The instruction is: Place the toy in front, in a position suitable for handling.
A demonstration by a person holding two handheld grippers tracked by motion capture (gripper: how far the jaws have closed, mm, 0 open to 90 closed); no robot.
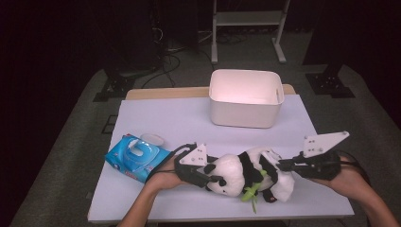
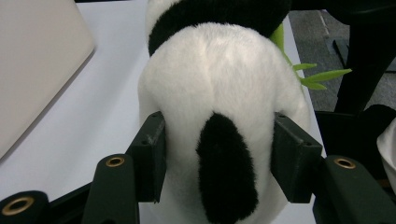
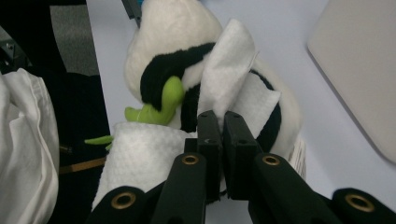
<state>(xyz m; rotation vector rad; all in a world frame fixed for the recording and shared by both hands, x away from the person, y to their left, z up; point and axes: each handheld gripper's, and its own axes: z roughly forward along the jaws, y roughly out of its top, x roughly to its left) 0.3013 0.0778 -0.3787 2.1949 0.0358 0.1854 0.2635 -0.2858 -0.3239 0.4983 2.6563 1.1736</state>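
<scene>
The plush panda (image 1: 246, 176) lies on its side near the desk's (image 1: 189, 123) front edge, head toward the left, with the blue wet-wipe pack (image 1: 135, 158) just beside it toward the front left corner and the white bin (image 1: 246, 98) well apart at the back edge. The left gripper (image 1: 208, 178) has its fingers (image 2: 149, 154) clamped on the panda's head, one pad on each side, pinning the toy. The right gripper (image 3: 222, 140) has its fingers together on a white wet wipe (image 3: 229, 84), which drapes over the panda's black-and-white body next to the green bamboo sprig (image 3: 163, 105).

The step in hand looks like wiping the toy clean. To do it well, keep the left hold firm but not crushing, so the plush does not roll or slide along the desk. Draw the wipe across the fur in short strokes, pressing lightly so the wipe stays flat instead of bunching. Steer clear of the bamboo sprig, which could snag the wipe, and hold the pinch tight, since damp wipe may slip out.
</scene>
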